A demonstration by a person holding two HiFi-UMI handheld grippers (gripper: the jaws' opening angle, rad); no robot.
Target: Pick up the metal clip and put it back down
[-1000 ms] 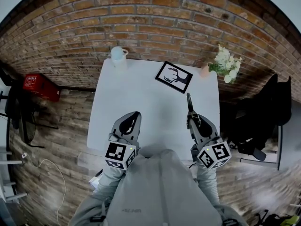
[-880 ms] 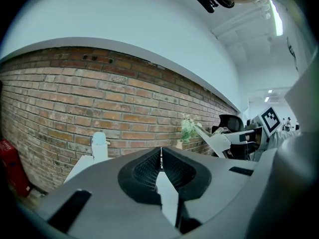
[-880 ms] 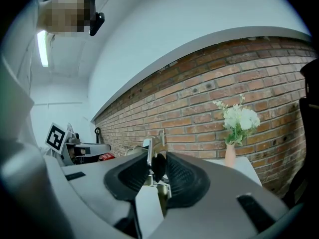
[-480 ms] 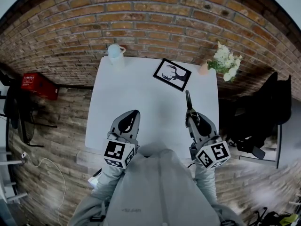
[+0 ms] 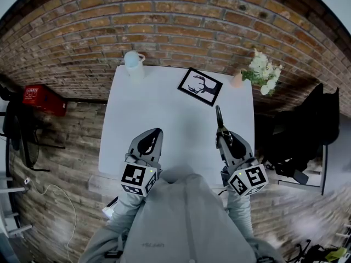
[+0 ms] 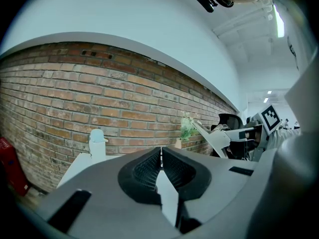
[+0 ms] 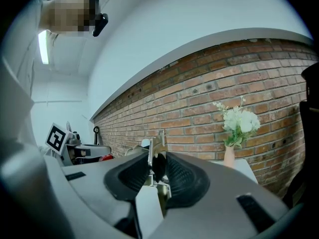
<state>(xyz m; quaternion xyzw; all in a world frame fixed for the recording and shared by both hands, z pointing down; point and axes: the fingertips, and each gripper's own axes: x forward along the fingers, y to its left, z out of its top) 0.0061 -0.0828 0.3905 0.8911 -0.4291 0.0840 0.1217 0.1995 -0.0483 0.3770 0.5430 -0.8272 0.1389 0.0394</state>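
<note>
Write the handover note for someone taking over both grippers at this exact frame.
Left gripper: jaws together, nothing in them, over the near left part of the white table.
Right gripper: shut on the metal clip, which sticks out ahead of the jaws over the table's right side.
Done: the clip is picked up.
Left: lower it and let it go on the table. There is bare surface ahead, and the framed deer picture lies further back.
</note>
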